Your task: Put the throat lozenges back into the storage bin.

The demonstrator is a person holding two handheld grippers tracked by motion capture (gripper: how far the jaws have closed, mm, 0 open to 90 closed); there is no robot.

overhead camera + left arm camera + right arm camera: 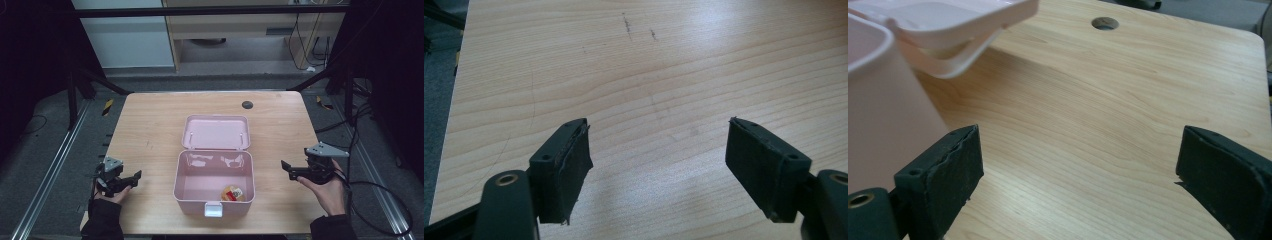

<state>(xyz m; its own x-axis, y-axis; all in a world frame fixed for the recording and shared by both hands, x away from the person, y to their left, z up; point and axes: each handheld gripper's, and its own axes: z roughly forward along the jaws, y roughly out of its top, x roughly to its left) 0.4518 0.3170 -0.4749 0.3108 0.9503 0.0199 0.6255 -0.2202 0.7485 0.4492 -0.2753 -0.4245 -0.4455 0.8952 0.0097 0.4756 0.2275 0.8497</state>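
While the pink box (214, 187) sits open in the middle of the light wooden worktop (150, 130), its lid (216, 132) lies folded back flat on the far side, hinged to the rear wall, and a white latch tab (213, 209) hangs on the near front wall; inside, on the floor of the box toward its near right corner, rests a small round item (233, 193) in yellow and red, too small to make out further. The left gripper (131, 178) is held by a gloved hand (111, 192) near the near left part of the worktop, well apart from the box, its jaws spread wide with nothing between them; the left gripper view shows its black pads (566, 170) over bare wood grain with a few faint pencil-like marks (628, 25) farther off. The right gripper (287, 169) is held by a bare hand (330, 190) at the right side of the worktop, near the box's right wall but not touching it, pointing toward the box, a grey three-cornered plate (326, 149) on top and a cable (385, 200) trailing off the worktop's right edge. Its jaws too are spread wide and empty; in the right gripper view the box's pale wall (883, 115) rises just beside one pad (950, 182), with the lid's edge and a white handle (955, 57) above, and a dark round hole (1105, 23) shows in the worktop near its far edge
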